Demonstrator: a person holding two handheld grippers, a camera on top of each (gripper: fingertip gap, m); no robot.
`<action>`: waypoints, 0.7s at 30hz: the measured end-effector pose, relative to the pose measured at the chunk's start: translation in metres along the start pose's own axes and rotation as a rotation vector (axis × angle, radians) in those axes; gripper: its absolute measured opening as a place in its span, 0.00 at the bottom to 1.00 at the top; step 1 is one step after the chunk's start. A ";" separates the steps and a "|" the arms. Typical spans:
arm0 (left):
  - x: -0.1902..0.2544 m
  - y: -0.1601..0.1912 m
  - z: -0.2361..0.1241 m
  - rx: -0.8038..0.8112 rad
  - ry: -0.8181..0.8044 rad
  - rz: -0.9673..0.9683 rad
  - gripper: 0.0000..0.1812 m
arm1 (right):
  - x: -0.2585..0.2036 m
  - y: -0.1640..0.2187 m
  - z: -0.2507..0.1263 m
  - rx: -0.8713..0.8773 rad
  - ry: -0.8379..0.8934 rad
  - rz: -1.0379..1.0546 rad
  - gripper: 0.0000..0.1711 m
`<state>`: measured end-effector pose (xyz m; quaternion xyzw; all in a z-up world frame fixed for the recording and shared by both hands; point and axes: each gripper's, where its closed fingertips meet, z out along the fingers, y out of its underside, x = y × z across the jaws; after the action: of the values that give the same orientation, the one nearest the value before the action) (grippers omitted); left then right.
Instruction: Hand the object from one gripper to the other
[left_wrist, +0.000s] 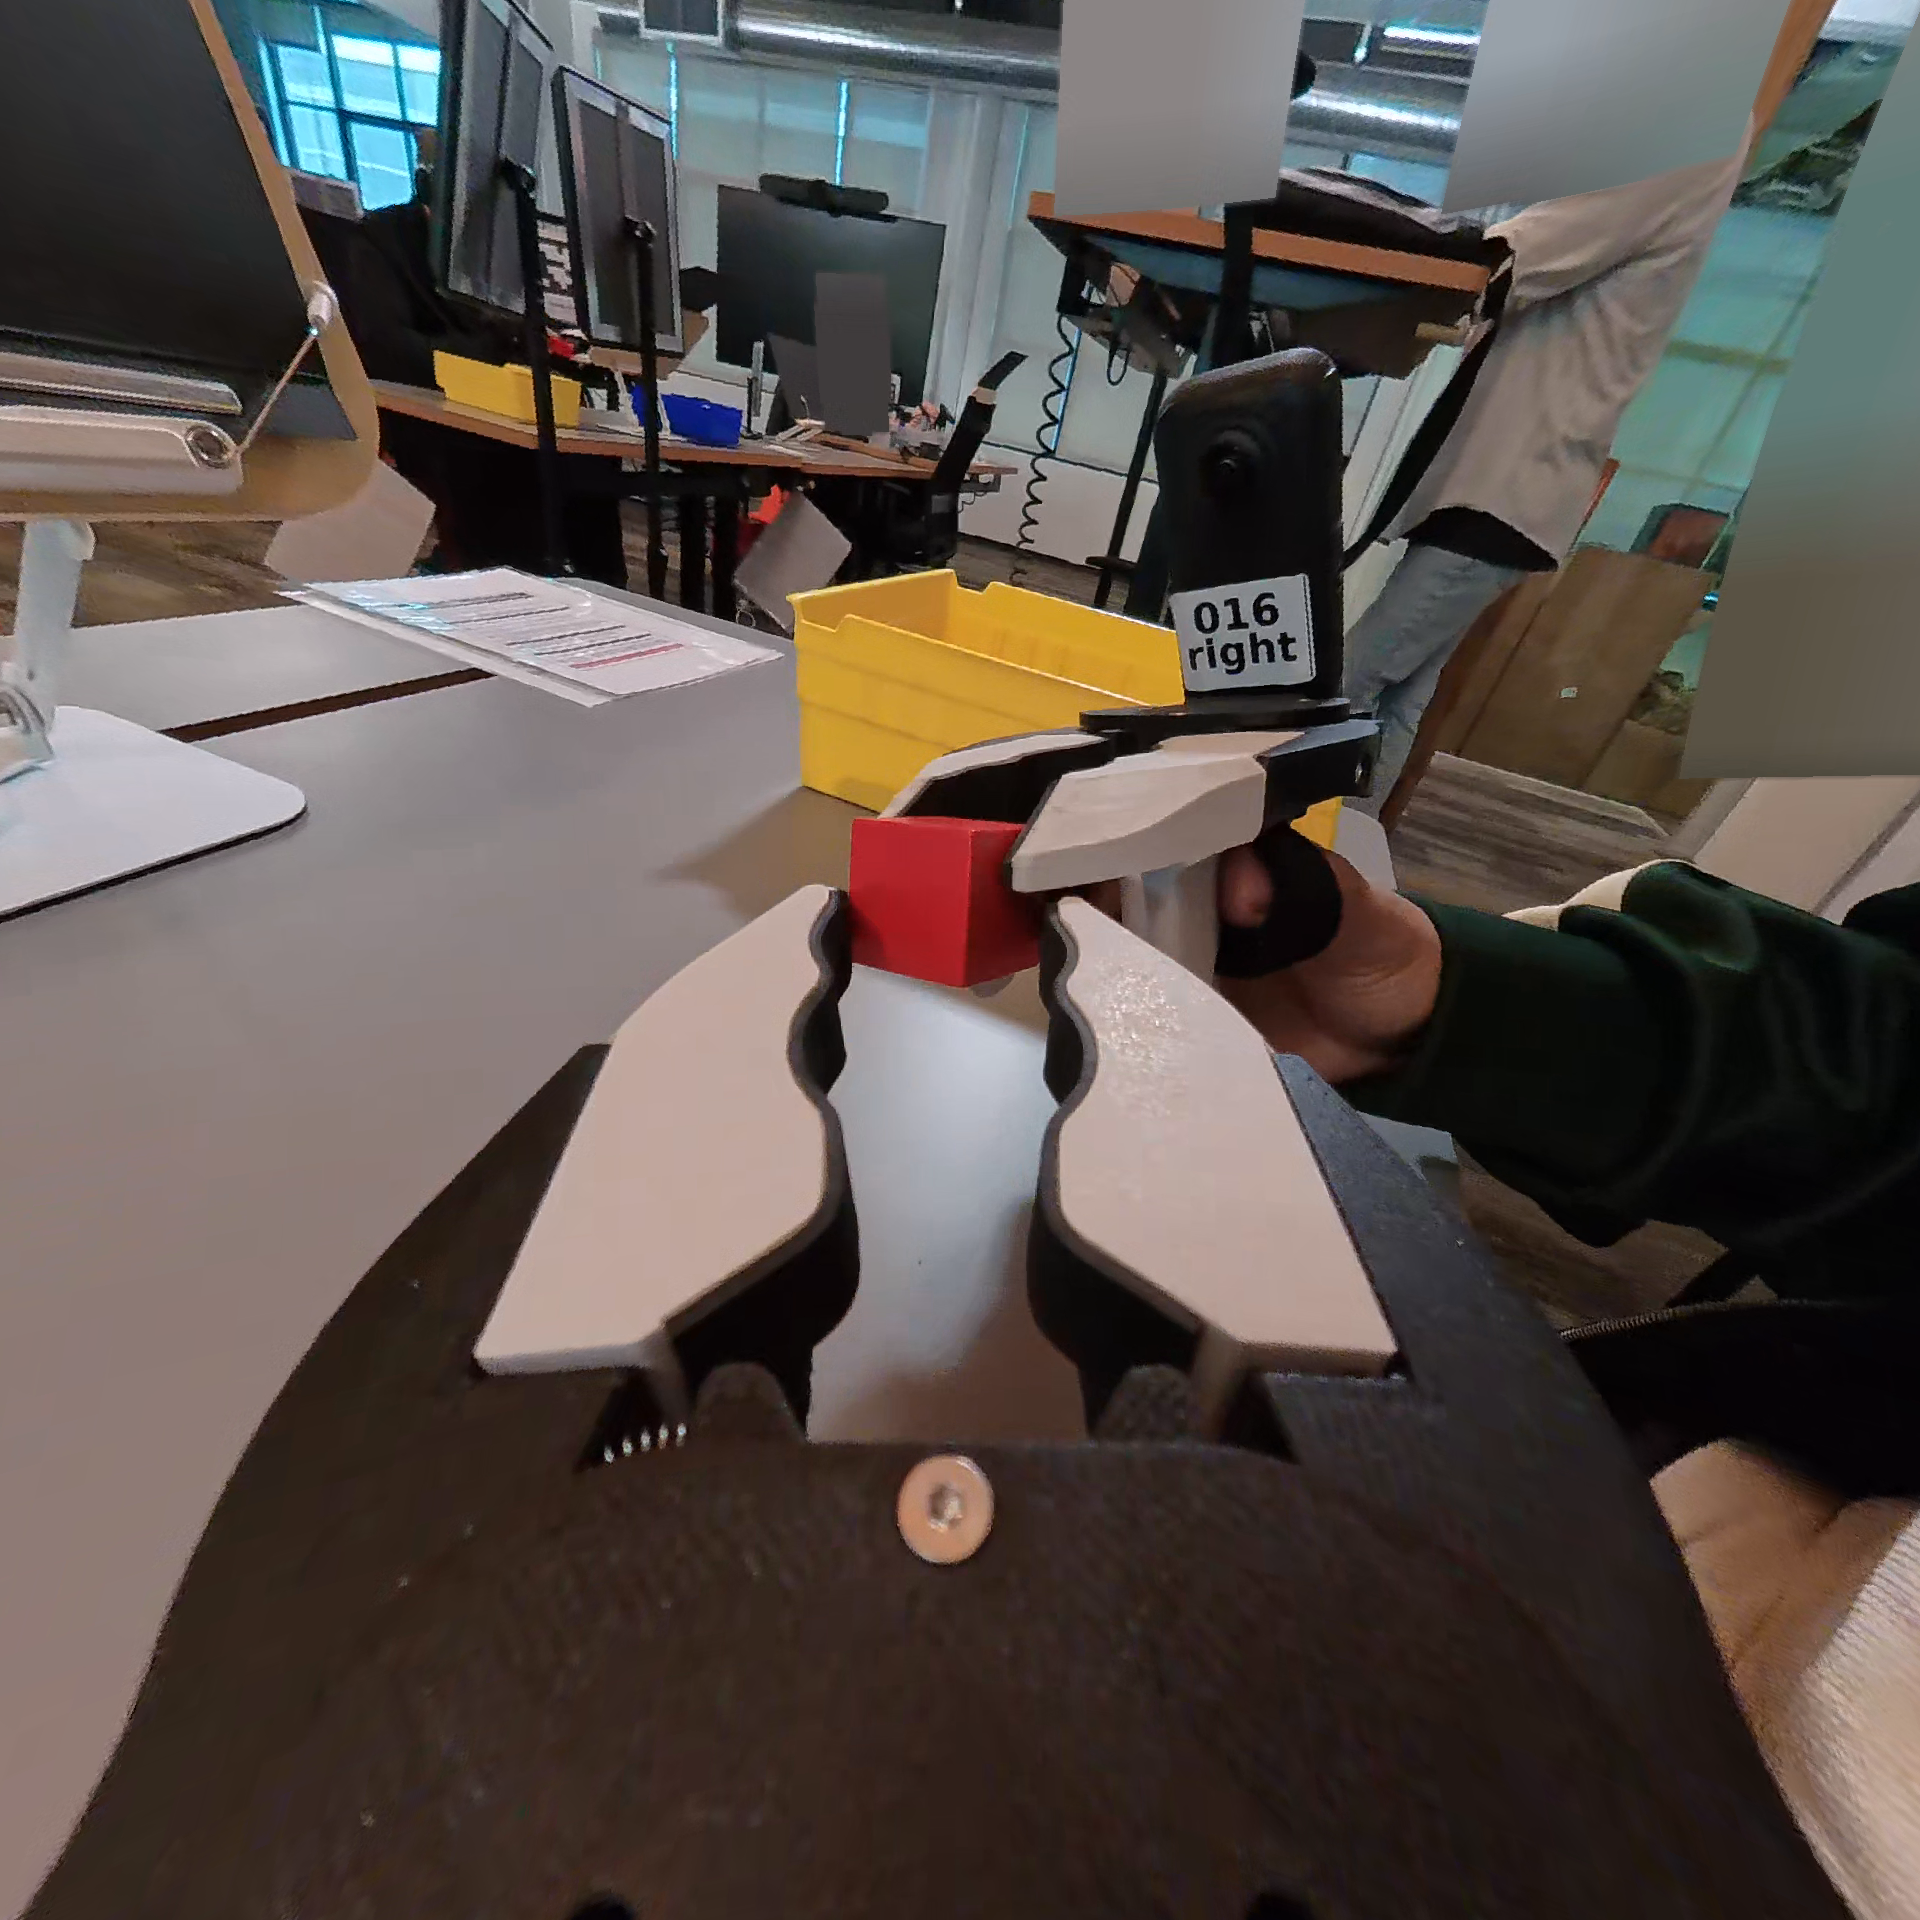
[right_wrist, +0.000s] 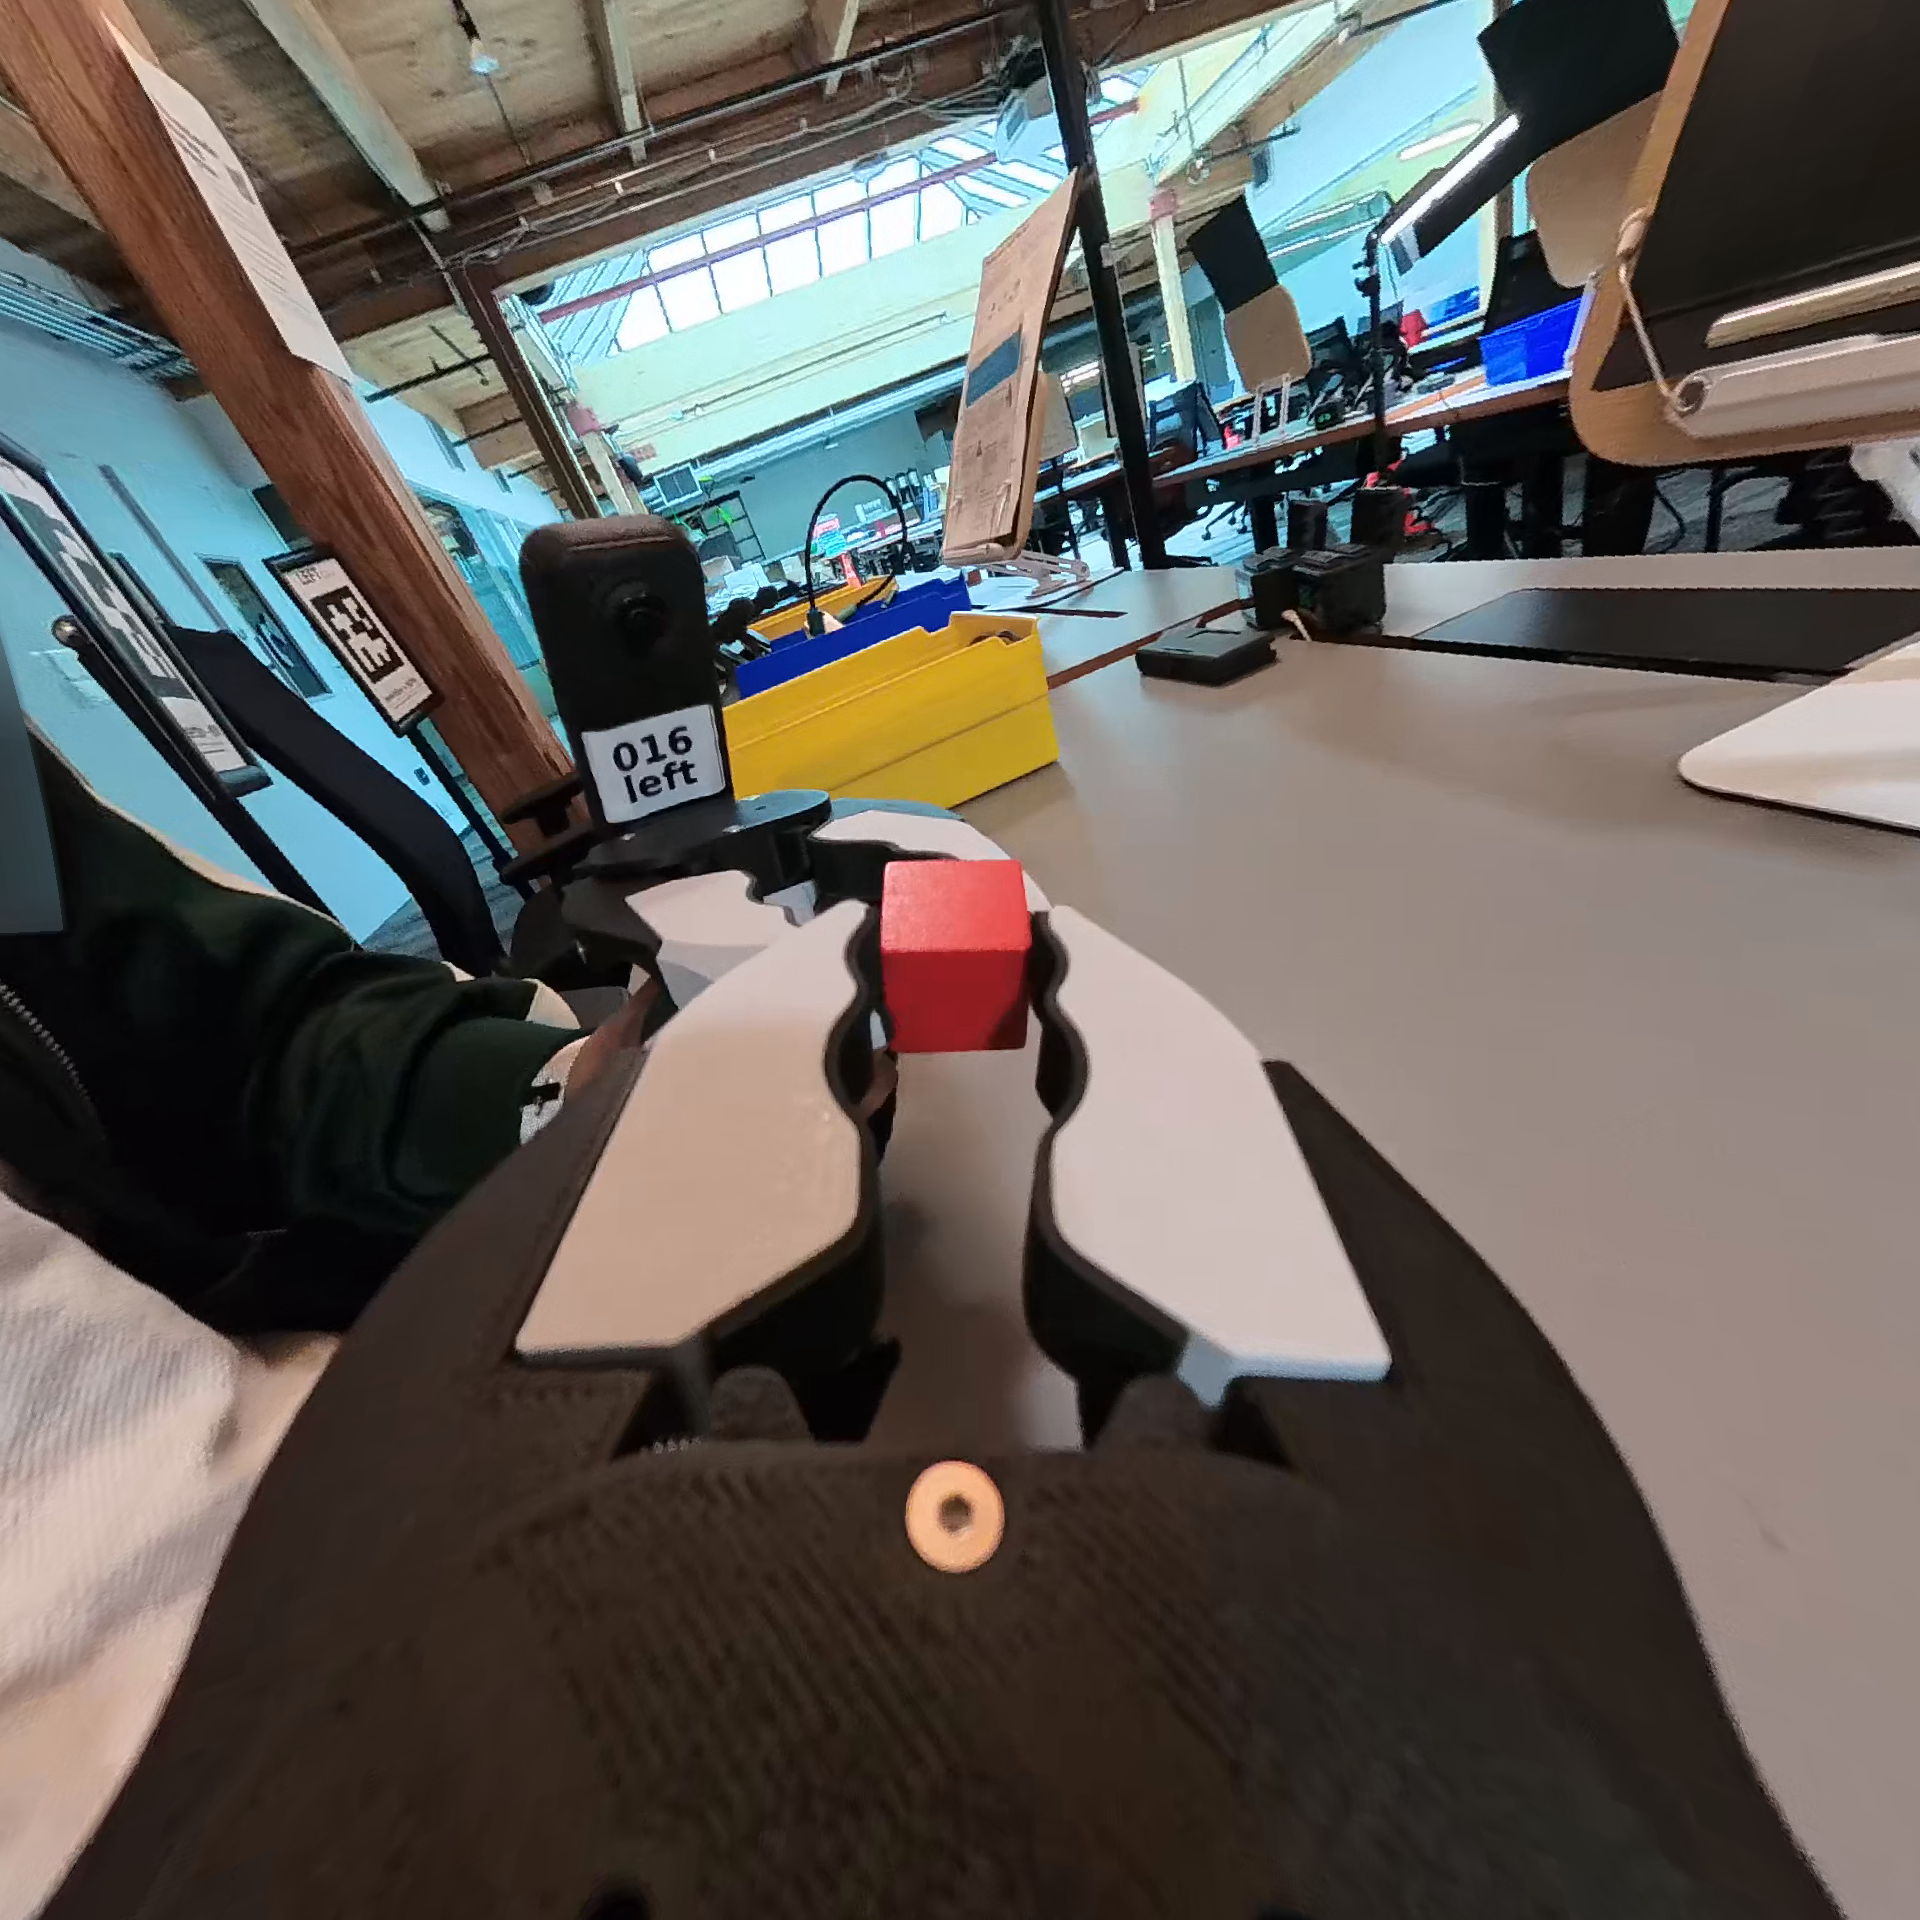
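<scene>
Left wrist view: red cube (left_wrist: 940, 899) sat off the grey table (left_wrist: 416, 935), in front of the yellow bin (left_wrist: 935, 665), with both tools on it. Left gripper (left_wrist: 940, 925) had its fingertips (left_wrist: 821, 925) at the cube's two side faces, apparently touching; the right gripper (left_wrist: 997, 821) came in from the cube's right and clamped it across the other axis. Risk, as I judged it: if the giver let go before the taker's pinch was firm, the cube would drop to the table; the left tips reached only the cube's near edge, so a shallow bite could let it pivot out. Far face of the cube and the right gripper's rear finger were mostly hidden behind the cube, and the hand (left_wrist: 1320, 966) covered the trigger. Right wrist view: the cube (right_wrist: 954, 956) was squeezed between the right gripper (right_wrist: 954, 971) fingers, gripped firmly by the look of it. The left gripper (right_wrist: 831, 894) lay behind and left of the cube, fingers around it, but the actual contact was blocked by the cube and the near finger (right_wrist: 748, 1101), so I read it as closed on the cube mainly from the other view. A second risk was the crossed fingers snagging each other on pull-away. Bin (right_wrist: 894, 707) sat well behind the cube.
</scene>
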<state>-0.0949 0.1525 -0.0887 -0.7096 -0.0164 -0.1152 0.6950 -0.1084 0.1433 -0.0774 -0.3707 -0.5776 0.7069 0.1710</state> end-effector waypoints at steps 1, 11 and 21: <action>0.000 0.000 0.000 0.003 0.005 -0.009 0.19 | 0.000 0.000 0.000 -0.006 0.000 -0.001 0.16; 0.009 -0.001 -0.003 0.004 0.256 -0.290 0.27 | -0.005 -0.024 -0.026 0.096 -0.153 0.159 0.16; 0.019 0.002 -0.011 -0.058 0.340 -0.191 0.23 | -0.015 -0.013 -0.024 -0.027 -0.173 0.110 0.16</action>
<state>-0.0775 0.1392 -0.0875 -0.6950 0.0375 -0.2991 0.6528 -0.0837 0.1535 -0.0618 -0.3418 -0.5783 0.7369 0.0763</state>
